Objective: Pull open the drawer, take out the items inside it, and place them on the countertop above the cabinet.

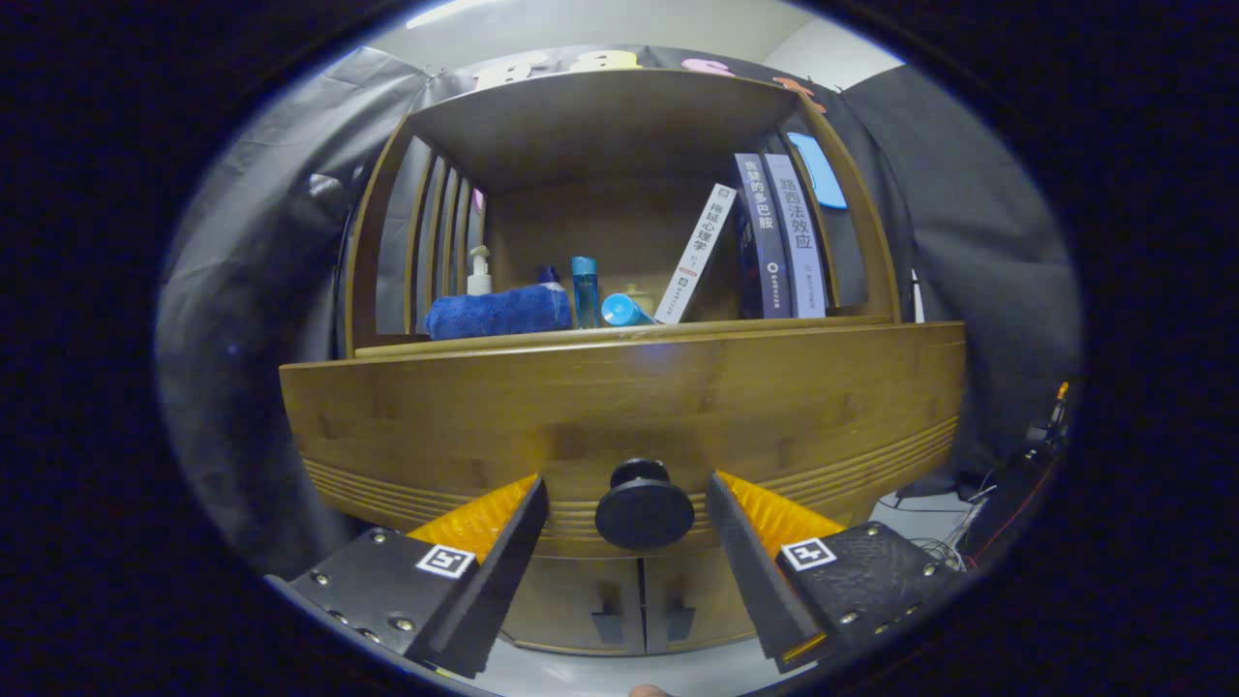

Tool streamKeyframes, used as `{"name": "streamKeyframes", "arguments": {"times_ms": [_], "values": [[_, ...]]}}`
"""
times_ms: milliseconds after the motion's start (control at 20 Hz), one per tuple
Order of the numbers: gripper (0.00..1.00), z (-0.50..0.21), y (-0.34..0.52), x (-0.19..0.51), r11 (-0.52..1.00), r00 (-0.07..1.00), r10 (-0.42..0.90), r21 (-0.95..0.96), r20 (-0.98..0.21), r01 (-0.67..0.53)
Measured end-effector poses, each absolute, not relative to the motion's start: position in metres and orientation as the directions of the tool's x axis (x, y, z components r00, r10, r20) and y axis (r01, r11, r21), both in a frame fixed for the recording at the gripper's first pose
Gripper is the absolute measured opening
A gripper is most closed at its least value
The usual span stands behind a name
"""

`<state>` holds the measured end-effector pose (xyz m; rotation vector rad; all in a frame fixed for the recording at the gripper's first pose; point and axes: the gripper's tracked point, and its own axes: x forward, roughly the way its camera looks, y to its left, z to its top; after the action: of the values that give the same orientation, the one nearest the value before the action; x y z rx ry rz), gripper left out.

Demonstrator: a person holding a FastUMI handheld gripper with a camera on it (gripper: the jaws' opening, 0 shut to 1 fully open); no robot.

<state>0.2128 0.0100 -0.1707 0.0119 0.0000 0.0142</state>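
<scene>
Booth cabinet, drawer closed: the wooden drawer front (pixel 619 407) sits under the countertop (pixel 619 334).
Its round black knob (pixel 644 508) lies centred between the gripper (pixel 627 518) fingers, which stand released, clear of it either side; items inside hidden.

I have the tool (pixel 627 518) spread wide with the drawer's knob (pixel 644 508) between its fingers, neither touching it, and the drawer front (pixel 619 407) just beyond. Above the drawer, on the surface (pixel 619 334), a folded towel (pixel 498 312) lies ahead to the left, bottles (pixel 584 290) stand beside it, and books (pixel 779 237) lean to the right. Below the knob sit two cabinet doors (pixel 644 605).
</scene>
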Motion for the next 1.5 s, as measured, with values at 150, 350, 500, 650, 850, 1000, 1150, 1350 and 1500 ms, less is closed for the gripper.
{"name": "streamKeyframes", "arguments": {"times_ms": [150,350,500,650,850,1000,1150,1350,1500], "values": [[0.99,-0.171,0.010,0.225,1.000,1.000,0.017,0.000,0.022,-0.017],[0.99,-0.171,0.012,0.251,1.000,0.999,0.015,-0.028,0.044,-0.013],[1.00,-0.171,0.013,0.270,0.999,0.996,0.016,-0.029,0.083,-0.013],[0.99,-0.172,0.014,0.282,0.999,0.996,0.019,-0.044,0.085,-0.015],[0.99,-0.168,0.015,0.282,1.000,0.992,0.009,-0.030,0.122,-0.005],[0.99,-0.169,0.016,0.284,0.999,0.990,0.013,-0.038,0.137,-0.008],[0.99,-0.162,0.019,0.282,0.995,0.985,0.023,-0.100,0.171,-0.006],[0.97,-0.105,0.036,0.254,0.987,0.946,0.067,-0.161,0.318,-0.016],[0.97,-0.074,0.053,0.223,0.996,0.949,0.091,-0.032,0.303,-0.085]]}}
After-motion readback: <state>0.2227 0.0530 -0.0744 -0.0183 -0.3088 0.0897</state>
